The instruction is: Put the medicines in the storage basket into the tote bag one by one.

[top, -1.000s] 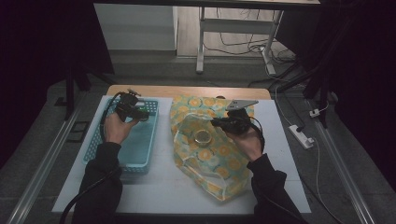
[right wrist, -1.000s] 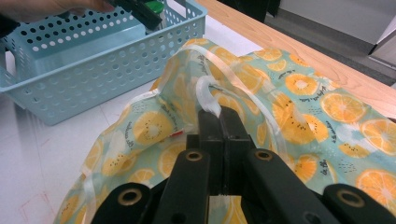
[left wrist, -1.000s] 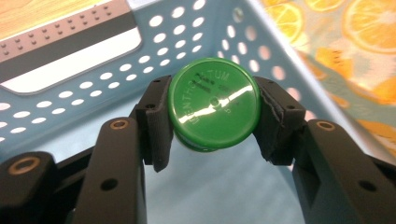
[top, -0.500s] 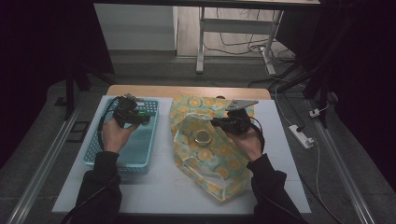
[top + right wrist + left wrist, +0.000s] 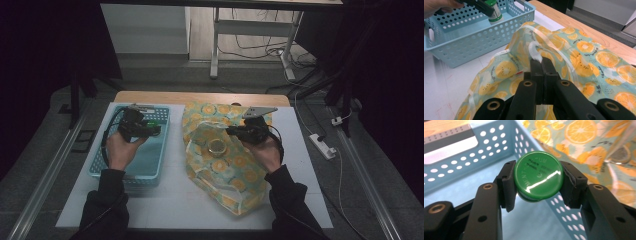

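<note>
The green-capped bottle (image 5: pixel 538 179) was seen cap-on in the left gripper view; its body lay hidden behind the cap, and the cap's embossed lettering was too faint to read. The right gripper (image 5: pixel 541 65) covered part of the bag's clear handle (image 5: pixel 535 53). The bag (image 5: pixel 226 157) showed a round item inside, too small to identify.

Green cap (image 5: pixel 538 179): embossed "MENT…" and "…TUM" legible, smaller lines unreadable.

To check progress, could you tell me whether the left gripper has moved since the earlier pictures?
Yes. The left gripper, holding the green-capped jar, has shifted rightward over the blue basket, toward the bag side.
</note>
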